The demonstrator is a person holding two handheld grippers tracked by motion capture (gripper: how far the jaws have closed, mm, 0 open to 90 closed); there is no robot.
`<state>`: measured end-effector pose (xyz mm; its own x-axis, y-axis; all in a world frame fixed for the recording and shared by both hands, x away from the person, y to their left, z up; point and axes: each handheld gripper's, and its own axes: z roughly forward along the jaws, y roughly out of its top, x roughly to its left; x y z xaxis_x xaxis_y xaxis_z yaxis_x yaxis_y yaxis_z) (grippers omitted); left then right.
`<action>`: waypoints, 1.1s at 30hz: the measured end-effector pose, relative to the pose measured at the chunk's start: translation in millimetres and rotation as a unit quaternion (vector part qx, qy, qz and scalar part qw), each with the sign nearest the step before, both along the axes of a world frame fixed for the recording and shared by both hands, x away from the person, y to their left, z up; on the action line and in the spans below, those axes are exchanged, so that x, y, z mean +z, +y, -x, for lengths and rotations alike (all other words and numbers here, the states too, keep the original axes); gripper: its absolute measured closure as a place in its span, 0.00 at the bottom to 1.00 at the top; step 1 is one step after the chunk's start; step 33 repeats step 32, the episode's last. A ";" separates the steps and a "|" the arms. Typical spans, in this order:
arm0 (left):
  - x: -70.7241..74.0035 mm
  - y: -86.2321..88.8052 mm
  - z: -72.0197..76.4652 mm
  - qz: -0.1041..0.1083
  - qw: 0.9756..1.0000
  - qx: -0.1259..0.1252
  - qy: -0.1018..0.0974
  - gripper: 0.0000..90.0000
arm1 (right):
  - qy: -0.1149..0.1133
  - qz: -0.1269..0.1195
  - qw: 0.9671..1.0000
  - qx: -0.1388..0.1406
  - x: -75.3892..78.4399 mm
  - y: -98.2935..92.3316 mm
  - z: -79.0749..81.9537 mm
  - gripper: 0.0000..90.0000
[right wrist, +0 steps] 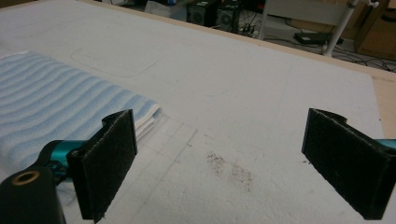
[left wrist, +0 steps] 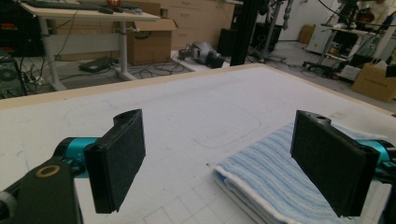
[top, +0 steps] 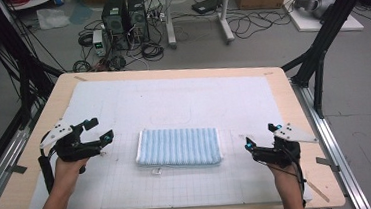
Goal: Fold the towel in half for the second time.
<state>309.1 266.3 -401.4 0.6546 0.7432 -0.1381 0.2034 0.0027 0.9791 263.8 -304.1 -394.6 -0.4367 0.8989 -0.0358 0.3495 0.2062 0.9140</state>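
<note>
The folded towel (top: 179, 146) lies flat at the centre of the surface (top: 181, 73), the single low obstacle on the white mat (top: 183, 102). Open mat extends behind it to the far edge and on both sides. The left hand-held gripper (top: 101, 131) stands just left of the towel, the right hand-held gripper (top: 260, 134) near its right end, each with a strip of bare mat between. Black frame posts (top: 320, 54) flank the surface outside its edges.

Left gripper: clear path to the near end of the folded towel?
Probably yes. The left gripper is open and empty beside the folded towel, with bare mat between them and nothing in the way.
</note>
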 end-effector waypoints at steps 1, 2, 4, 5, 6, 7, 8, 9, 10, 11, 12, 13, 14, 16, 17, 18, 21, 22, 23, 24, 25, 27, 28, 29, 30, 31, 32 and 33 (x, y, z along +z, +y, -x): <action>-0.5 1.4 0.5 -0.001 1.000 0.000 0.003 0.20 | 0.001 -0.001 1.000 0.000 0.2 -1.9 3.3 0.11; -0.7 2.0 1.6 -0.002 1.000 0.000 0.004 0.20 | 0.001 -0.001 1.000 0.000 0.2 -1.9 3.3 0.11; -0.3 3.3 4.0 -0.005 1.000 0.002 0.000 0.20 | 0.002 0.002 1.000 0.000 -0.6 -2.3 6.1 0.11; -0.7 3.1 6.1 -0.006 1.000 0.004 -0.002 0.20 | 0.004 0.007 1.000 0.000 -1.7 -2.3 7.7 0.11; -0.7 3.1 6.1 -0.006 1.000 0.004 -0.002 0.20 | 0.004 0.007 1.000 0.000 -1.7 -2.3 7.7 0.11; -1.4 2.8 6.6 -0.008 1.000 0.003 0.000 0.20 | 0.006 0.007 1.000 -0.002 -2.1 -2.0 8.5 0.11; -2.4 2.6 6.8 -0.009 1.000 0.003 0.003 0.20 | 0.005 0.009 1.000 -0.002 -2.3 -2.0 9.0 0.11; -3.5 2.5 7.2 -0.009 1.000 0.003 0.005 0.20 | 0.004 0.009 1.000 -0.002 -2.5 -1.7 9.6 0.11; -4.5 2.2 7.6 -0.009 1.000 0.004 0.006 0.20 | 0.004 0.008 1.000 -0.002 -2.6 -1.2 10.3 0.11; -5.2 2.0 7.6 -0.010 1.000 0.002 0.007 0.20 | 0.005 0.007 1.000 -0.002 -2.9 -0.5 11.6 0.11; -5.6 1.5 7.5 -0.010 1.000 0.001 0.008 0.20 | 0.005 0.007 1.000 -0.002 -2.9 -0.5 11.6 0.11; -5.6 1.1 7.5 -0.011 1.000 0.001 0.008 0.20 | 0.003 0.009 1.000 -0.001 -3.3 -1.0 11.8 0.11; -5.2 0.9 7.7 -0.012 1.000 0.001 0.007 0.20 | 0.004 0.008 1.000 -0.002 -3.8 -1.2 12.1 0.11; -4.4 0.8 8.0 -0.010 1.000 0.001 0.006 0.20 | 0.005 0.006 1.000 -0.003 -4.5 -1.7 12.6 0.11; -4.2 1.1 8.0 -0.010 1.000 0.001 0.007 0.20 | 0.005 0.005 1.000 -0.003 -4.8 -1.8 12.8 0.11; -4.3 1.4 7.9 -0.008 1.000 0.003 0.006 0.20 | 0.004 0.007 1.000 -0.003 -5.0 -2.1 12.9 0.11; -5.5 1.8 7.3 -0.009 1.000 0.005 0.007 0.20 | 0.006 0.005 1.000 -0.004 -5.5 -2.4 12.7 0.11; -5.5 1.8 7.3 -0.009 1.000 0.005 0.007 0.20 | 0.006 0.005 1.000 -0.004 -5.5 -2.4 12.7 0.11; -5.6 1.7 7.2 -0.008 1.000 0.005 0.008 0.20 | 0.004 0.006 1.000 -0.002 -5.6 -2.4 12.0 0.11; -5.7 1.5 6.9 -0.008 1.000 0.004 0.008 0.20 | 0.004 0.006 1.000 -0.002 -5.6 -2.4 12.0 0.11; -5.8 1.6 6.6 -0.011 1.000 0.006 0.009 0.20 | 0.004 0.005 1.000 -0.002 -5.5 -1.6 11.4 0.11; -5.9 1.9 6.3 -0.008 1.000 0.008 0.011 0.20 | 0.004 0.005 1.000 -0.002 -5.4 -1.2 11.1 0.11; -5.8 2.1 6.3 -0.009 1.000 0.008 0.010 0.20 | 0.003 0.004 1.000 -0.001 -5.3 -0.8 10.7 0.11; -5.9 2.2 6.2 -0.009 1.000 0.009 0.010 0.20 | 0.002 0.004 1.000 0.000 -5.2 -0.8 10.1 0.11; -5.8 2.6 6.3 -0.007 1.000 0.010 0.011 0.20 | 0.003 0.004 1.000 0.000 -5.0 -0.3 9.9 0.11; -6.2 3.0 6.2 -0.007 1.000 0.009 0.011 0.20 | 0.002 0.006 1.000 0.001 -4.8 0.2 9.1 0.11; -6.6 3.4 6.2 -0.008 1.000 0.012 0.011 0.20 | 0.002 0.006 1.000 0.001 -4.8 0.2 9.1 0.11; -6.6 3.4 6.2 -0.008 1.000 0.012 0.011 0.20 | 0.002 0.006 1.000 0.001 -4.8 0.2 9.1 0.11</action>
